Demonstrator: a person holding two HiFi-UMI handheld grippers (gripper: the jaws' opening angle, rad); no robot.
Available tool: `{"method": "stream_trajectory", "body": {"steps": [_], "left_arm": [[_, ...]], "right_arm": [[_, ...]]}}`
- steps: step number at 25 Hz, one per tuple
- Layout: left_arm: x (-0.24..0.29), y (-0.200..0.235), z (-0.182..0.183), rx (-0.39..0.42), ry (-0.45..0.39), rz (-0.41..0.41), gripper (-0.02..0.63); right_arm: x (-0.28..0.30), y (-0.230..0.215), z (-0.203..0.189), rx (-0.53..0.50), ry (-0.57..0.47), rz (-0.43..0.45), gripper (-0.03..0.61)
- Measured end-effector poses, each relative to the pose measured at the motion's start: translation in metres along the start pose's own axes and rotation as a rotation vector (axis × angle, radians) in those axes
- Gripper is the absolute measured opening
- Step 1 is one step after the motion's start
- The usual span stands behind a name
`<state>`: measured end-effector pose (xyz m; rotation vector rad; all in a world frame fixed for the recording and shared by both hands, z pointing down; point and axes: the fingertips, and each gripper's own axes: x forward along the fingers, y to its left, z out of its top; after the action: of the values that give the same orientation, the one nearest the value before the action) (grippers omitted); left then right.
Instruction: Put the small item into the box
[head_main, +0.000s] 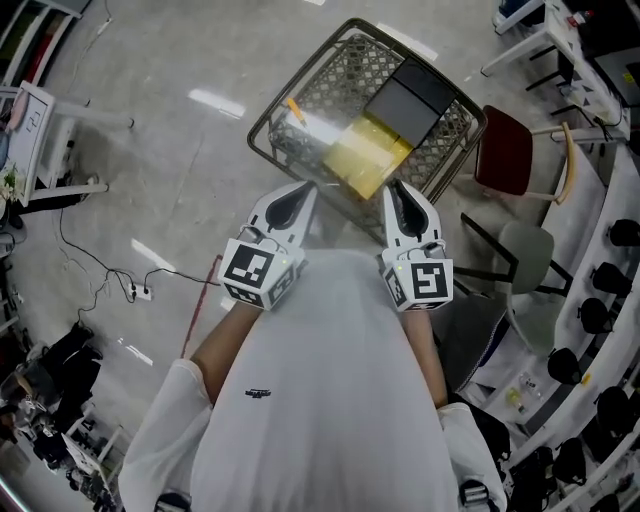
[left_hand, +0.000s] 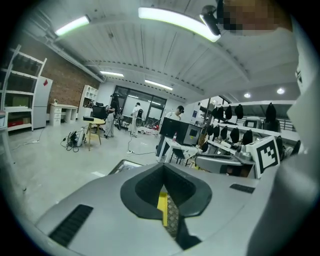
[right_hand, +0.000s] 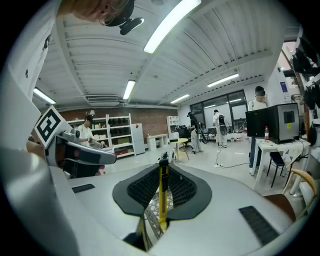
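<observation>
left gripper (head_main: 299, 192): jaws close together with only a thin slit. Its own view (left_hand: 163, 169) shows mesh and a yellow strip through the slit, and I can't make out anything clamped.
right gripper (head_main: 398, 190): jaws clamped on the small item (right_hand: 161, 197), a slim yellow strip with a black end that pokes out past the jaw tips (right_hand: 162, 167).
small item location: held in the right jaws, not lying in the basket. In the head view the jaw tips sit at the basket's near rim. Height above it can't be judged.
wire-mesh basket (head_main: 330, 85): on the floor (head_main: 170, 160) just ahead of both grippers, turned corner-on to the person.
basket contents: yellow block (head_main: 365, 155) near the middle, with glare on its top. A black flat piece (head_main: 410, 95) touches its far side. A white object with an orange end (head_main: 290, 115) lies at the left wall.
marker cubes: left (head_main: 262, 272) and right (head_main: 420, 282) carry black-and-white square codes, no letters.
shirt print (head_main: 258, 394): small dark mark on the white shirt, too small to read.
surroundings: red chair (head_main: 505, 150) just right of the basket. A power strip (head_main: 141, 292) with its cable lies on the floor to the left.
</observation>
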<state>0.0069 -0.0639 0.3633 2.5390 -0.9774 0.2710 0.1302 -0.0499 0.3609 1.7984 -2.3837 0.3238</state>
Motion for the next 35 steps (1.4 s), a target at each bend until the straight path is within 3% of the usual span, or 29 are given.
{"method": "stream_trajectory", "body": {"steps": [8, 18, 35], "left_arm": [[0.016, 0.016, -0.01, -0.024, 0.005, 0.051, 0.002], [0.037, 0.025, -0.011, -0.029, -0.012, 0.081, 0.002], [0.072, 0.052, -0.045, -0.085, 0.04, 0.143, 0.002]], "right_arm": [[0.032, -0.013, -0.012, -0.052, 0.017, 0.065, 0.043], [0.088, -0.039, -0.071, -0.084, 0.066, 0.099, 0.043], [0.178, -0.057, -0.226, -0.074, 0.393, 0.197, 0.043]]}}
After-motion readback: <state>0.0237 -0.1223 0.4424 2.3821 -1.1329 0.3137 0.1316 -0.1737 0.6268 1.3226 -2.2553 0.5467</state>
